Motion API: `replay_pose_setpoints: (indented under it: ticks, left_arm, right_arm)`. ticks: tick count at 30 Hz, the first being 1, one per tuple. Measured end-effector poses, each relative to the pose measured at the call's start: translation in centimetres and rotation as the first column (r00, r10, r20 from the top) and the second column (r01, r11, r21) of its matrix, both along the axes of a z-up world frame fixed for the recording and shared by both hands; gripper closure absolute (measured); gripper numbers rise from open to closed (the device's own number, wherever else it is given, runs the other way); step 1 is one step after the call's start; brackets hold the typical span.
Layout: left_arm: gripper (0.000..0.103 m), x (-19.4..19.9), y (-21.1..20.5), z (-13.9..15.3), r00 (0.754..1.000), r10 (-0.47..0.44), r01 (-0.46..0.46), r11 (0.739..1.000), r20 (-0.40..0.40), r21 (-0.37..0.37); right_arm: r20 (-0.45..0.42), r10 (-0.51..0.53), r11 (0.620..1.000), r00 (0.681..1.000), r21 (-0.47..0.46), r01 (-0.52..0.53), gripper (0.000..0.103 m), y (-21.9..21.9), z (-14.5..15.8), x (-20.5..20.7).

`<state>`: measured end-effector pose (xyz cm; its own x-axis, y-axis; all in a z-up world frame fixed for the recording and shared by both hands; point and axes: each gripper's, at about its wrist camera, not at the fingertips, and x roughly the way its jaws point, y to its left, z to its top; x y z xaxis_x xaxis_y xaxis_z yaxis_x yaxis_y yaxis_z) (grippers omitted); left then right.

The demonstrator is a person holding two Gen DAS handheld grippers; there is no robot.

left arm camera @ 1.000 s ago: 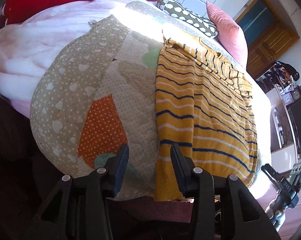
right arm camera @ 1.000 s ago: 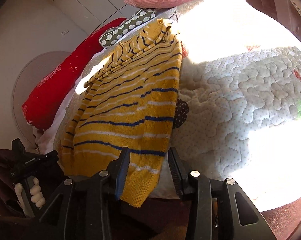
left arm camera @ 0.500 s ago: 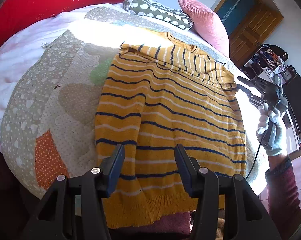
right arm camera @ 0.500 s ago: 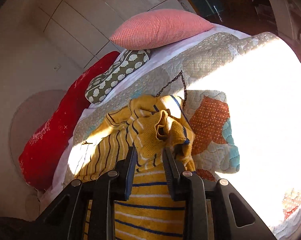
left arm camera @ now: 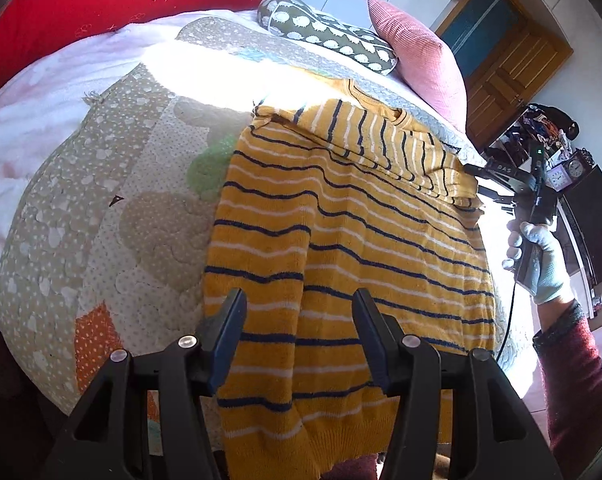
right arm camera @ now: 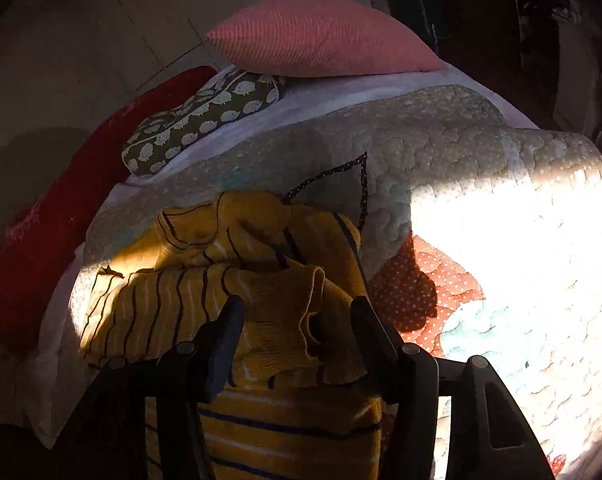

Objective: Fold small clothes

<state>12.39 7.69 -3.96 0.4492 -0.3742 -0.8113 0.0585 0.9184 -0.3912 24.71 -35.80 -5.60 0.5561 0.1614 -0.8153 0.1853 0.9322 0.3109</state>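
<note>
A yellow sweater (left arm camera: pixel 341 248) with navy and white stripes lies spread on the quilt, its hem hanging over the near edge. A sleeve is folded across its chest. My left gripper (left arm camera: pixel 299 336) is open and hovers above the sweater's lower part. My right gripper (right arm camera: pixel 297 336) is open with the bunched sleeve cuff (right arm camera: pixel 285 304) between its fingers, at the sweater's far right shoulder. It also shows in the left wrist view (left arm camera: pixel 497 192), held by a gloved hand.
The patchwork quilt (left arm camera: pixel 113 216) covers a bed. A red bolster (left arm camera: pixel 101 4), a green patterned cushion (left arm camera: pixel 329 36) and a pink pillow (left arm camera: pixel 421 60) lie along the far side. A wooden door (left arm camera: pixel 501 68) and a cluttered shelf (left arm camera: pixel 553 152) stand at right.
My right gripper has opened wider around the folded sleeve at the shoulder. My left gripper has drifted slightly nearer over the sweater's lower part and stays open.
</note>
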Motion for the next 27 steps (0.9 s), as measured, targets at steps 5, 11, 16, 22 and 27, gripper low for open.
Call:
replay_pose_setpoints:
  ticks: [5,11,16,22,27]
  left_arm:
    - [0.049,0.3,0.5,-0.1,1.000,0.011,-0.012,0.999,0.019,0.048]
    - [0.049,0.9,1.1,-1.1,1.000,0.028,-0.028,0.999,-0.009,0.024]
    - [0.049,1.0,1.0,-1.1,1.000,0.025,-0.025,0.999,-0.004,0.038]
    - [0.049,1.5,0.9,-1.1,0.998,0.061,-0.059,0.996,-0.018,0.064]
    - [0.048,0.8,1.6,-0.7,0.997,0.078,-0.075,0.988,-0.014,0.138]
  right_arm:
    - [0.082,0.055,0.998,0.995,-0.014,-0.054,0.092,0.9,2.3,0.2]
    - [0.135,-0.012,0.948,0.991,-0.313,0.054,0.089,0.3,2.6,-0.4]
    - [0.179,-0.060,0.981,0.982,-0.172,0.092,0.087,-1.5,3.9,-2.1]
    - [0.082,0.163,0.982,0.983,0.080,-0.169,0.083,3.6,1.9,0.9]
    - [-0.058,-0.008,0.997,0.998,0.077,0.013,0.090,0.6,-3.6,1.6]
